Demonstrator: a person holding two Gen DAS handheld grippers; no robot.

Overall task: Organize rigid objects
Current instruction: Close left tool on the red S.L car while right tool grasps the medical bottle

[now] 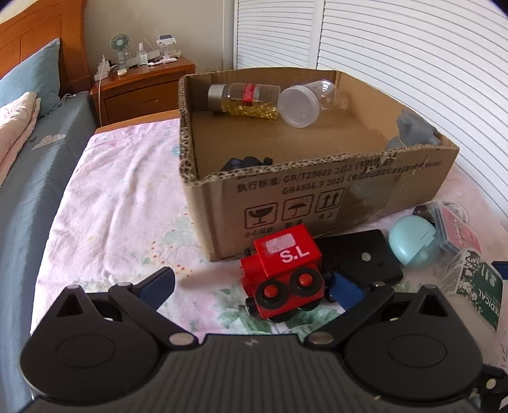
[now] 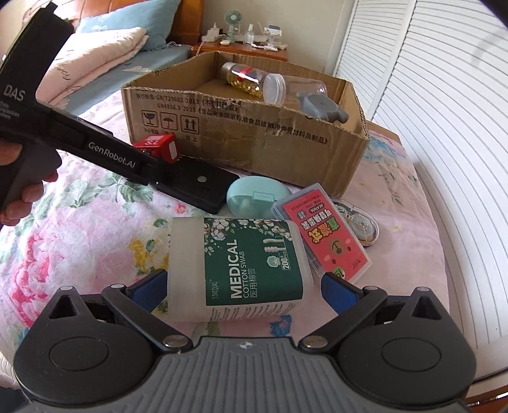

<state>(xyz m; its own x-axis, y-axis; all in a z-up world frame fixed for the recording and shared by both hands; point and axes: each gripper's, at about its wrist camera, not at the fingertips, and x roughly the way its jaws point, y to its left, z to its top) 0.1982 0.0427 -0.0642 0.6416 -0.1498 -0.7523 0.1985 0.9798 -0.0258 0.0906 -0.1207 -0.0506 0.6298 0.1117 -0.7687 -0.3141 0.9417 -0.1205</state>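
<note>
Inside cardboard box (image 1: pixel 333 197), capsule bottle (image 1: pixel 244 100), clear jar (image 1: pixel 306 103), grey figure (image 1: pixel 416 128)

Glossy red toy train (image 1: pixel 283 271); matt corrugated cardbd box (image 1: pixel 333 203).

Bedroom, daylight. Bed covered with pink floral sheet (image 1: pixel 120 203); grey-blue bedding (image 1: pixel 28 197) alongside at left, blue pillow (image 1: pixel 28 79) and folded pink quilt (image 2: pixel 95 54) at the head. Orange wooden headboard (image 1: pixel 41 31). Matching wooden nightstand (image 1: pixel 143 89) beside the bed, cluttered with a small green desk fan (image 1: pixel 120 44), bottles, cables. Cream wall (image 1: pixel 152 19) behind. White louvered doors (image 1: pixel 397 63) on the right.
</note>
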